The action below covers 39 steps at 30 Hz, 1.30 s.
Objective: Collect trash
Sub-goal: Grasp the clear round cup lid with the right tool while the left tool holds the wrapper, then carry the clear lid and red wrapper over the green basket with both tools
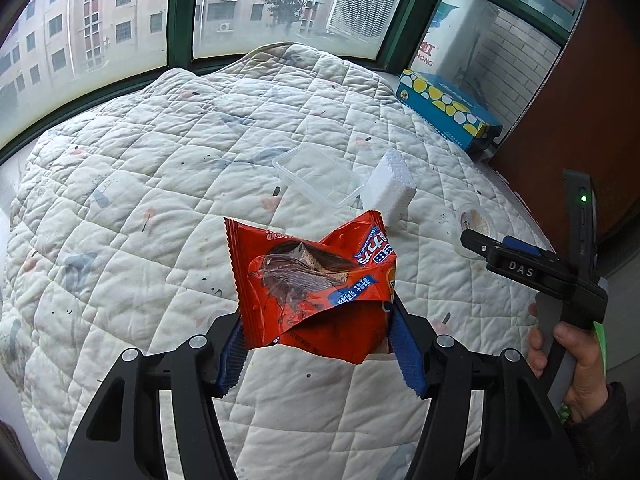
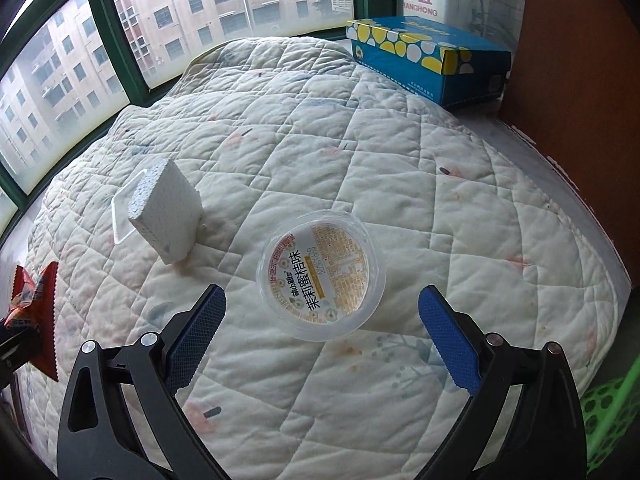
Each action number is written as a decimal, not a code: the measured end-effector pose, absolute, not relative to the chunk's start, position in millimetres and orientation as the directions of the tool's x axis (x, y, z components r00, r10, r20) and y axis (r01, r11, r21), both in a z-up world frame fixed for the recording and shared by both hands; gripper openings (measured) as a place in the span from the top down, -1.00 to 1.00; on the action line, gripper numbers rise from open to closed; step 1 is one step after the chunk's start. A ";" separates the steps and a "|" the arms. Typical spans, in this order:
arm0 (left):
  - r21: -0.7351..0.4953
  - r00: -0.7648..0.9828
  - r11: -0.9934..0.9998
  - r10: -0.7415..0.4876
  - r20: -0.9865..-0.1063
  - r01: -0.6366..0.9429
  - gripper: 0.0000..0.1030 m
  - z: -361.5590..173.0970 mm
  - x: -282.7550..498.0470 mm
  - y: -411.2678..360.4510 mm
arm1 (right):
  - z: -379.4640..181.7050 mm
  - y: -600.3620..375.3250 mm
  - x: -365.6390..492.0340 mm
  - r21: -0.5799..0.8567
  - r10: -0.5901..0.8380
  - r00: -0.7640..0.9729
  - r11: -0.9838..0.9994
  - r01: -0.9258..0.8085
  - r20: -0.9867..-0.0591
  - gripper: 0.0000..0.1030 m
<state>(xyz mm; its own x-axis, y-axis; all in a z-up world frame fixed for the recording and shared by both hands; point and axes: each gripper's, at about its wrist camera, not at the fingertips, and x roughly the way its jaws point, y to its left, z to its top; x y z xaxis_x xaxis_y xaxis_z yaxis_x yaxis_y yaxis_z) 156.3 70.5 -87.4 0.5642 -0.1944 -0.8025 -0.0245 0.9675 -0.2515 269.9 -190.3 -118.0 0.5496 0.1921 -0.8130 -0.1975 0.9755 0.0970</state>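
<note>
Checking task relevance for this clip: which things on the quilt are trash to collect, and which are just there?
Trash to collect:
crumpled red snack wrapper, held in the left gripper
round clear plastic cup with printed lid, ahead of the open right gripper
white foam block
clear rectangular plastic tray

Just lying about:
blue dotted cardboard box

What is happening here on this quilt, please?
A person is collecting trash with two handheld tools. The left tool is closed on a crumpled red snack wrapper, lifted above the white quilt. The right tool is open, facing a round clear plastic cup with a printed lid.
</note>
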 end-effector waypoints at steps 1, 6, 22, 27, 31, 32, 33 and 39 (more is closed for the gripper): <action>-0.253 0.564 0.967 -0.196 -0.802 -0.025 -0.17 -87.0 156.0 70.3 | -120.5 -189.4 272.5 0.096 0.189 0.546 0.976 -0.194 -0.816 -0.83; -0.255 0.566 0.966 -0.194 -0.801 -0.030 -0.17 -85.9 155.0 71.6 | -127.6 -187.4 279.1 0.093 0.177 0.531 0.979 -0.181 -0.828 -0.63; -0.263 0.583 0.965 -0.206 -0.786 -0.014 -0.17 -72.4 142.2 61.1 | -99.1 -202.4 236.2 0.109 0.196 0.570 0.977 -0.183 -0.798 -0.30; -0.265 0.586 0.964 -0.225 -0.778 0.019 -0.17 -66.8 136.8 47.2 | -84.9 -217.7 211.4 0.122 0.195 0.587 0.979 -0.163 -0.785 -0.30; -0.271 0.589 0.961 -0.245 -0.770 0.046 -0.17 -62.1 133.6 35.4 | -74.7 -230.8 188.9 0.105 0.169 0.610 0.985 -0.140 -0.774 -0.30; -0.273 0.589 0.961 -0.251 -0.768 0.053 -0.17 -60.8 133.2 32.3 | -72.5 -234.7 183.1 0.104 0.164 0.615 0.986 -0.132 -0.772 -0.30; -0.275 0.589 0.959 -0.257 -0.766 0.062 -0.17 -59.5 132.6 28.6 | -70.6 -238.9 177.8 0.106 0.161 0.617 0.987 -0.124 -0.770 -0.30; -0.283 0.589 0.951 -0.298 -0.751 0.121 -0.17 -51.1 129.6 5.0 | -60.1 -267.4 145.1 0.115 0.125 0.644 0.992 -0.057 -0.755 -0.30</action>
